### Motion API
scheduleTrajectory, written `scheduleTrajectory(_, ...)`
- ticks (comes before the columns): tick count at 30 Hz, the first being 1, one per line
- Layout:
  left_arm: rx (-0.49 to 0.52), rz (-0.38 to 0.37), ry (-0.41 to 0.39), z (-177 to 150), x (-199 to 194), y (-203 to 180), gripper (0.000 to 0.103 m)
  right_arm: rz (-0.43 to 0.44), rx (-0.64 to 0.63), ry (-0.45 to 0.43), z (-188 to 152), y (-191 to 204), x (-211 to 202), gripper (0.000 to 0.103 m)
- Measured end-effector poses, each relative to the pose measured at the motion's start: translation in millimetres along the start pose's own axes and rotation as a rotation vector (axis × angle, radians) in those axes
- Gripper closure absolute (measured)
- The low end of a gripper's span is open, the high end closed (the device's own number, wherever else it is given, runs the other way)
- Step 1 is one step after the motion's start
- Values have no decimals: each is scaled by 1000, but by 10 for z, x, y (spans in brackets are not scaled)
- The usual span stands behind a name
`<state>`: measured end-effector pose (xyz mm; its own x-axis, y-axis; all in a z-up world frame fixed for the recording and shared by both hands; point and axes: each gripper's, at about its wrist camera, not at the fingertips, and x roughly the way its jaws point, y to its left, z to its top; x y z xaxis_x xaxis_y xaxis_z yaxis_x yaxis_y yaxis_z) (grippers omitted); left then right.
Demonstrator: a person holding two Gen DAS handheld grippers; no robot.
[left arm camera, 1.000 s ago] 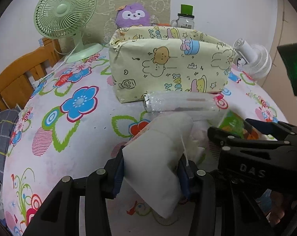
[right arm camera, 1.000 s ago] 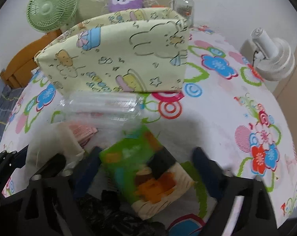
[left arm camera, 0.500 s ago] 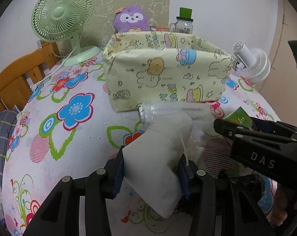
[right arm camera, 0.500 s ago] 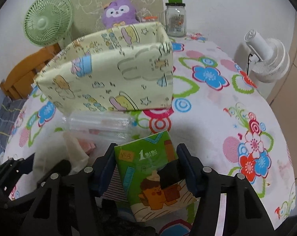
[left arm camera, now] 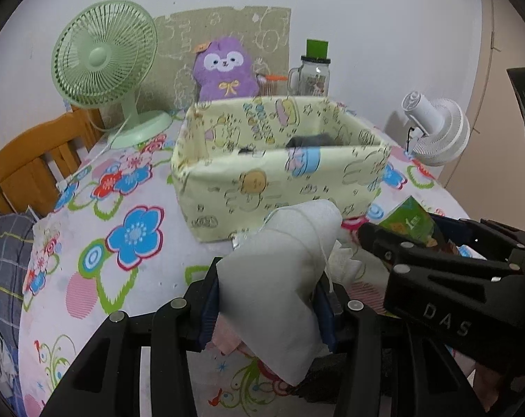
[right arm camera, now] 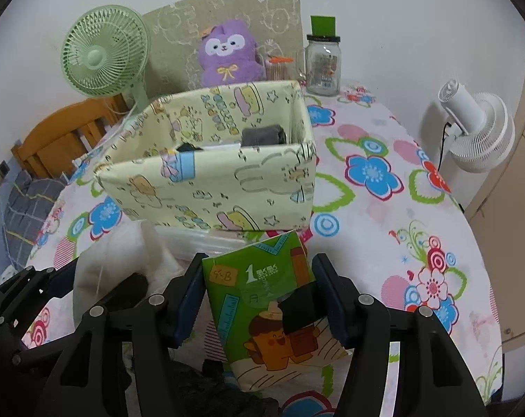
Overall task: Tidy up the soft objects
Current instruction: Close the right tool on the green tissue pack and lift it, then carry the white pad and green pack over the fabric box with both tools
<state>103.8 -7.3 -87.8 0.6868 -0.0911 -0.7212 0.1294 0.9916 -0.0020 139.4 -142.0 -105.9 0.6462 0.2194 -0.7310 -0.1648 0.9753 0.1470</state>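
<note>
My left gripper (left arm camera: 267,299) is shut on a soft white pouch (left arm camera: 280,278), held above the flowered tablecloth. My right gripper (right arm camera: 260,299) is shut on a green tissue pack (right arm camera: 269,309) with a cartoon print; that pack (left arm camera: 406,224) also shows at the right of the left wrist view. Ahead of both stands an open yellow fabric bin (left arm camera: 280,173) (right arm camera: 210,187) with cartoon animals, holding dark folded items (right arm camera: 262,135). A clear plastic package (right arm camera: 200,239) lies against the bin's front. The white pouch (right arm camera: 116,264) appears at the left in the right wrist view.
At the back stand a green desk fan (left arm camera: 102,66), a purple plush (left arm camera: 226,69) and a glass jar with a green lid (left arm camera: 314,73). A white fan (right arm camera: 478,132) sits at the right edge. A wooden chair (left arm camera: 36,166) stands to the left. More soft items lie under the grippers.
My right gripper closed on the green tissue pack. Both grippers rose with their loads, and the inside of the bin now shows.
</note>
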Motion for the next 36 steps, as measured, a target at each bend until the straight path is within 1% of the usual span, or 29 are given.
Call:
scheduleTrajectory(24,31,8,-99,421,-411,-217,55,19,-25,-117,372,-20,-578,39)
scheduleTrajectory(36,23,8,-129,563,-476,-201,55,29,-29,-148,520,4,-683,39)
